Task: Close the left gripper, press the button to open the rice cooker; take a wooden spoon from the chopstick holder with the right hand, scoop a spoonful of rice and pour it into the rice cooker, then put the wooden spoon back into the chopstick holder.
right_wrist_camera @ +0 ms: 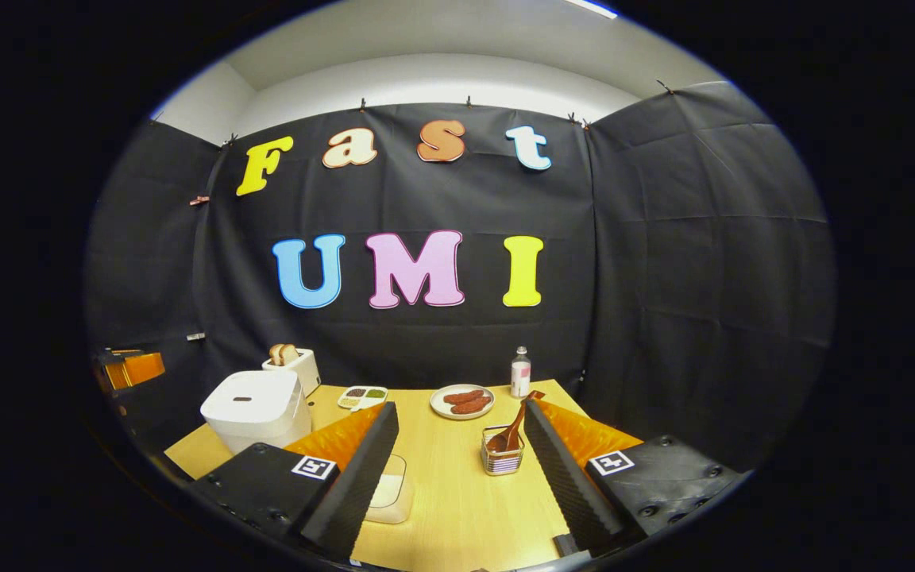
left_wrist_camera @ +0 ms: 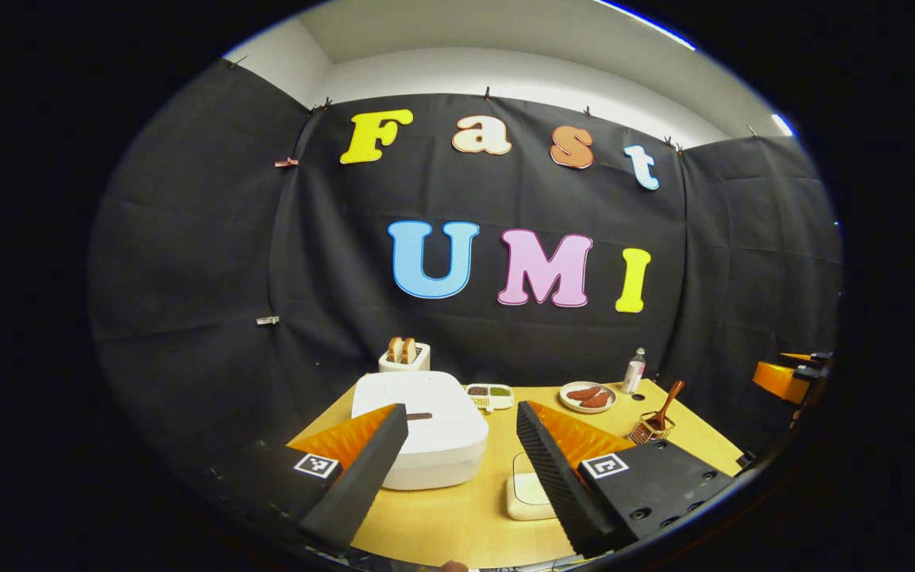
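Observation:
A white rice cooker (left_wrist_camera: 426,429) stands on the wooden table (left_wrist_camera: 465,524) with its lid down and a dark button (left_wrist_camera: 418,415) on top. My left gripper (left_wrist_camera: 462,410) hangs open in front of and above it, touching nothing. A shallow box of rice (left_wrist_camera: 527,492) lies right of the cooker. A wire chopstick holder (right_wrist_camera: 503,454) stands at the table's middle, and a wooden spoon (right_wrist_camera: 517,421) leans in it. My right gripper (right_wrist_camera: 460,407) is open and empty; the holder shows just inside its right finger, farther off.
At the back stand a toaster with bread (right_wrist_camera: 291,361), a small tray of seasonings (right_wrist_camera: 363,396), a plate of sausages (right_wrist_camera: 462,400) and a small bottle (right_wrist_camera: 520,372). Black cloth walls close in the table on three sides.

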Tool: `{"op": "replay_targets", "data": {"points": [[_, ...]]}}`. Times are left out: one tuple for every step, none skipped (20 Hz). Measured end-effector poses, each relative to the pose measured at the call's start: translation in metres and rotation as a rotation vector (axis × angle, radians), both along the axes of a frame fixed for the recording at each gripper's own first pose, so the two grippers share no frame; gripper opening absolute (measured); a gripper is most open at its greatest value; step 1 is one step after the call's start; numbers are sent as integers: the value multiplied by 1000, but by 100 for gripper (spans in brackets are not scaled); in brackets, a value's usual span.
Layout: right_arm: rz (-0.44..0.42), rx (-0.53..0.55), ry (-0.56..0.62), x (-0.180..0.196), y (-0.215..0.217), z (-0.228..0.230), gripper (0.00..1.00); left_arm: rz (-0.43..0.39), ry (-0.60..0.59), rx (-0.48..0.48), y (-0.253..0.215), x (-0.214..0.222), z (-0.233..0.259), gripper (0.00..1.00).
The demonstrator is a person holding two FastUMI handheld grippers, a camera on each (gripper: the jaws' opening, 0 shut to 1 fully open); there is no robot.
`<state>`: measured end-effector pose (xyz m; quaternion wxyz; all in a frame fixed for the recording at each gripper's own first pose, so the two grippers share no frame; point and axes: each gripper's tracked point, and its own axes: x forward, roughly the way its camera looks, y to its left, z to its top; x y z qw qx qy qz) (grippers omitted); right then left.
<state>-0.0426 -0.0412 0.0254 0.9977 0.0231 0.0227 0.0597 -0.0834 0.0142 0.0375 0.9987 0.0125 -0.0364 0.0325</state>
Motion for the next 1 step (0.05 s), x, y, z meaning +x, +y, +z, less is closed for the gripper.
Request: {"op": "replay_targets", "data": {"points": [[1, -3, -19, 1, -5, 7, 99, 4, -11, 14, -4, -3, 5, 95]]}}
